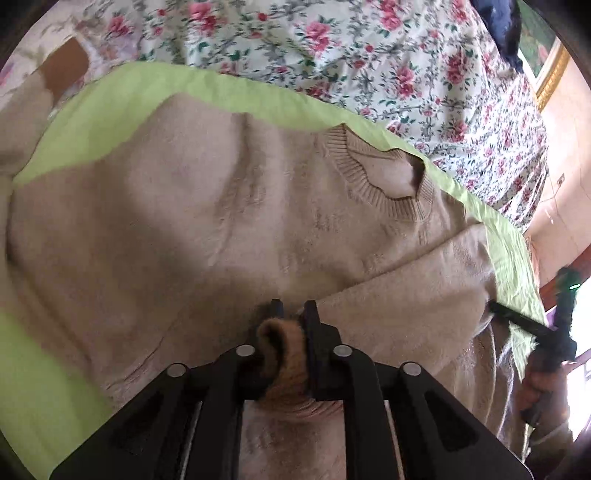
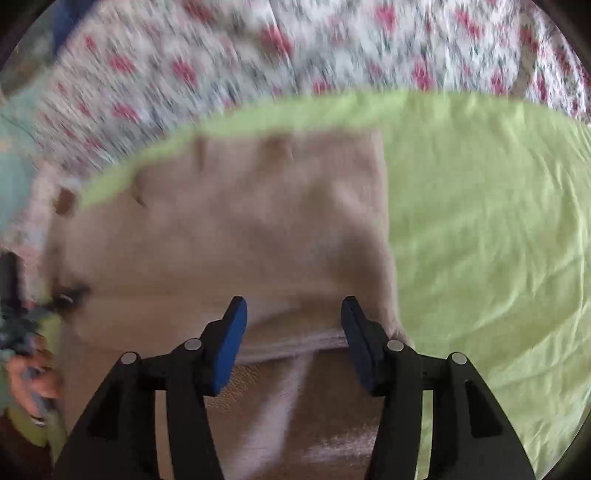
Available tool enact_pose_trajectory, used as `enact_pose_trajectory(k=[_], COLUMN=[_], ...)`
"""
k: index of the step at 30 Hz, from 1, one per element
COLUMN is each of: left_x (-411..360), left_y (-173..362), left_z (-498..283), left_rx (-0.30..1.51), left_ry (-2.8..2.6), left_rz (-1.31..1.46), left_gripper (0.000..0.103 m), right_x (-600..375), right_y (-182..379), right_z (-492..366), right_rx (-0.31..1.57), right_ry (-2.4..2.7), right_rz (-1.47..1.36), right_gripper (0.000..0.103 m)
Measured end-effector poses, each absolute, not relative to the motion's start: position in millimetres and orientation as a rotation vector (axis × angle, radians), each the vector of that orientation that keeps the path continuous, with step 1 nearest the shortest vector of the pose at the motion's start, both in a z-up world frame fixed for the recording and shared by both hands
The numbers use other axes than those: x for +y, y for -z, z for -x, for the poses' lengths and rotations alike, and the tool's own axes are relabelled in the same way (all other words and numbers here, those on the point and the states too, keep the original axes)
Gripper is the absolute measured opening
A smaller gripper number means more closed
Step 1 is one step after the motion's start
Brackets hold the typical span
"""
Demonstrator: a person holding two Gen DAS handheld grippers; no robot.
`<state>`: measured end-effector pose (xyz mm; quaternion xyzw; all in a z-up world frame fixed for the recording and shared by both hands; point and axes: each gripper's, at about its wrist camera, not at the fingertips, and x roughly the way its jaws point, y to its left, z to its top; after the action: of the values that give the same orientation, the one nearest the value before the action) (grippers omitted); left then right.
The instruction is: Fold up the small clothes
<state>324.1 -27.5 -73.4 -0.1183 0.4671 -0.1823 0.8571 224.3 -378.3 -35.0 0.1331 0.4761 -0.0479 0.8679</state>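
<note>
My left tongs (image 1: 293,314) pinch a bunched fold of the beige sweater (image 1: 184,221). My right tongs (image 2: 293,314) gape wide above its hem. Sweater lies on green sheet (image 2: 480,221).

A lime-green sheet (image 1: 122,107) lies over a floral bedspread (image 1: 332,48) that fills the twelve o'clock side. A gilt picture frame (image 1: 552,74) and a dark garment (image 1: 498,26) sit at two o'clock.

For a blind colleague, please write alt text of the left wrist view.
The left gripper is shut on a bunched fold of a beige knit sweater, which lies spread on a light green sheet over a floral bedcover. The ribbed neckline points up right.
</note>
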Motion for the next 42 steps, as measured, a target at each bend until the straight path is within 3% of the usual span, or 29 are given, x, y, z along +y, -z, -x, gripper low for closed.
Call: enact_pose_trajectory(k=[7, 12, 16, 20, 23, 24, 25, 34, 37, 39, 40, 41, 42], left_x=[42.4, 78.3, 50.6, 6.9, -6.2, -9.3, -11.7, 35.0, 56.8, 72.1, 81.4, 89.5, 95.5], left_y=[42.5, 27.0, 40.0, 66.7, 75.0, 69.6, 63.1, 46.7, 42.3, 33.2, 28.6, 21.7, 17.7], left_z=[-288.5, -278.4, -272.0, -276.3, -291.4, -294.0, -294.9, -284.8, -282.7, -292.2, -299.0, -311.8, -322.7], left_rx=[0.898, 0.9, 0.965, 1.031, 1.045, 1.031, 1.013, 1.05, 1.015, 0.975, 0.949, 0.908, 0.881], left_ry=[0.3, 0.267, 0.393, 0.469, 0.507, 0.522, 0.544, 0.461, 0.347, 0.234, 0.186, 0.121, 0.07], left_rz=[0.281, 0.314, 0.327, 0.319, 0.397, 0.411, 0.42, 0.425, 0.339, 0.265, 0.235, 0.193, 0.161], left_gripper=[0.015, 0.031, 0.046, 0.047, 0.04, 0.032, 0.012, 0.012, 0.022, 0.042, 0.059, 0.069, 0.071], right_x=[-373.9, -331.6, -297.6, -281.8, -280.1, -280.9, -282.8, -295.9, -286.3, -278.6, -275.9, -274.1, -272.1], right_y=[3.5, -5.8, 7.7, 18.8, 22.3, 21.7, 20.7, 16.2, 17.6, 16.5, 16.0, 15.7, 14.8], right_z=[-183.3, -163.1, -160.0, -161.5, -160.5, -160.0, -159.0, -157.7, -162.3, -164.2, -164.7, -164.7, -164.7], right_rx=[0.883, 0.873, 0.909, 0.943, 0.951, 0.95, 0.946, 0.912, 0.918, 0.918, 0.917, 0.916, 0.916], right_ry=[0.08, -0.063, -0.116, -0.151, -0.152, -0.144, -0.135, -0.084, -0.12, -0.138, -0.146, -0.153, -0.162], right_rz=[-0.382, -0.398, -0.404, -0.391, -0.4, -0.401, -0.401, -0.436, -0.43, -0.421, -0.42, -0.42, -0.422], right_gripper=[0.054, 0.055, 0.055, 0.055, 0.055, 0.055, 0.055, 0.058, 0.058, 0.058, 0.058, 0.059, 0.059])
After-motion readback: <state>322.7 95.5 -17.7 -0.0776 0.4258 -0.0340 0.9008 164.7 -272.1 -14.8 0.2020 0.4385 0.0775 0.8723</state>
